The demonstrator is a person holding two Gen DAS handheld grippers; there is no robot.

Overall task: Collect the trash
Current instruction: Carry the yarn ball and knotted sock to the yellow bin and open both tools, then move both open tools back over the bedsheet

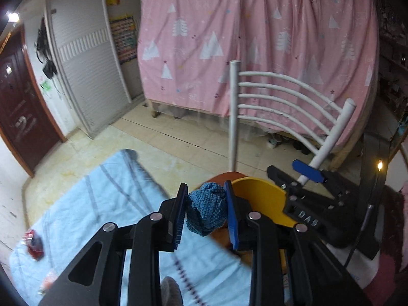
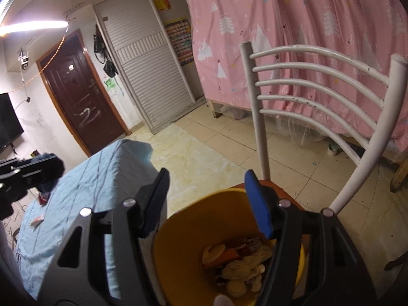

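Note:
My left gripper point(image 1: 206, 205) is shut on a crumpled blue knitted wad point(image 1: 207, 207) and holds it in the air just left of the yellow bin point(image 1: 260, 196). My right gripper point(image 2: 207, 199) is open and empty, hovering above the same yellow bin point(image 2: 183, 250), which holds crumpled yellowish paper and red wrappers point(image 2: 242, 262). The bin stands on the orange seat of a white chair point(image 2: 306, 81). A red wrapper point(image 1: 34, 244) and a small pink-white scrap point(image 1: 47, 281) lie on the light blue tablecloth point(image 1: 102, 204). The left gripper also shows at the left edge of the right wrist view point(image 2: 30, 172).
The white chair back point(image 1: 280, 97) rises behind the bin. A pink curtained bed point(image 1: 255, 38) fills the back. A dark red door point(image 2: 81, 97) and a white wardrobe point(image 2: 145, 63) stand at the left. Tiled floor point(image 2: 204, 148) lies between table and bed.

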